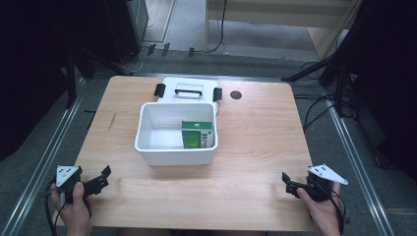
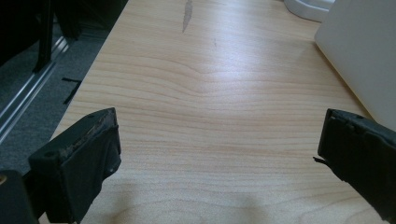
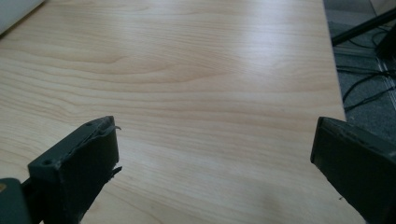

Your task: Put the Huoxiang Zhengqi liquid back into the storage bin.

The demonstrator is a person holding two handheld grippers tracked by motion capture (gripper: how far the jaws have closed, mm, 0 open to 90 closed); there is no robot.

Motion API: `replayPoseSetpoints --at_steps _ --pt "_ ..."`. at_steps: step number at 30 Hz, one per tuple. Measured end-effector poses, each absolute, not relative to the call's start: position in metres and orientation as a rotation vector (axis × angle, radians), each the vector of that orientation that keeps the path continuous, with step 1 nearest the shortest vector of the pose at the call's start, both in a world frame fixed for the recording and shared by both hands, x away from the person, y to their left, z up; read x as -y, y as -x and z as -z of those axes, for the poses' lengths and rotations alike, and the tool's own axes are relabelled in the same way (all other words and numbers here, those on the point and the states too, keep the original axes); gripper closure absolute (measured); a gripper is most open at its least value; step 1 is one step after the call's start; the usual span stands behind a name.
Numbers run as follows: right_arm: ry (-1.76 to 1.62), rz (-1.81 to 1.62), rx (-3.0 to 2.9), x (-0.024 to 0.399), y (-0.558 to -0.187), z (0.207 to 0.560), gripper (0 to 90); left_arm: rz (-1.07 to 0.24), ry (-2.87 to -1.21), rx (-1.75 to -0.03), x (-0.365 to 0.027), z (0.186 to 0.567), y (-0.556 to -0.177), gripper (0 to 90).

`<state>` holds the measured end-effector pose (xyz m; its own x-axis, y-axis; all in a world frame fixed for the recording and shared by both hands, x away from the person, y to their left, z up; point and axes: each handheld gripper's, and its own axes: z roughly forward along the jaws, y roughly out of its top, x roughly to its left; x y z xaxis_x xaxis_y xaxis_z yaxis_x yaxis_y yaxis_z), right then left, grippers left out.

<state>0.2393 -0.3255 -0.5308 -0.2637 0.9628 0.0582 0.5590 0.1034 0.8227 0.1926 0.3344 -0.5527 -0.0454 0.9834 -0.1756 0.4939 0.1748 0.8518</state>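
White bin (image 1: 175, 147) at bench (image 1: 246, 147) centre, green box (image 1: 197, 135) inside; left gripper (image 1: 98, 181) at 8 o'clock, right gripper (image 1: 291, 184) at 4 o'clock, both wide, empty.

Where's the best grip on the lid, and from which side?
Probably the black handle on top of the lid. The lid lies flat on the table behind the bin, handle up, so come from above, jaws across the bar. The end clips look too small.
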Motion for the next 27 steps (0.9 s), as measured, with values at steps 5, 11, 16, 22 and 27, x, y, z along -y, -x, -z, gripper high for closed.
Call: replayPoseSetpoints --at_steps 5,11,16,22,27 --pt "-1.515 -1.055 -1.843 0.338 -0.232 0.538 1.0 -0.776 -1.429 -1.657 -0.334 0.553 -0.193 0.0" --pt "-1.534 -1.049 -1.788 0.348 -0.222 0.542 3.2 -0.778 -1.431 -1.657 -0.334 0.553 -0.193 0.0" --pt "-1.552 -1.051 -1.761 0.353 -0.218 0.547 4.0 -0.776 -1.432 -1.657 -0.334 0.553 -0.193 0.0" --pt "-1.536 -1.004 -1.754 0.353 -0.217 0.547 6.2 -0.77 -1.429 -1.657 -0.334 0.553 -0.193 0.0" --pt "-1.568 -0.954 -1.705 0.351 -0.216 0.547 13.7 -0.762 -1.431 -1.659 -0.335 0.553 -0.193 0.0"
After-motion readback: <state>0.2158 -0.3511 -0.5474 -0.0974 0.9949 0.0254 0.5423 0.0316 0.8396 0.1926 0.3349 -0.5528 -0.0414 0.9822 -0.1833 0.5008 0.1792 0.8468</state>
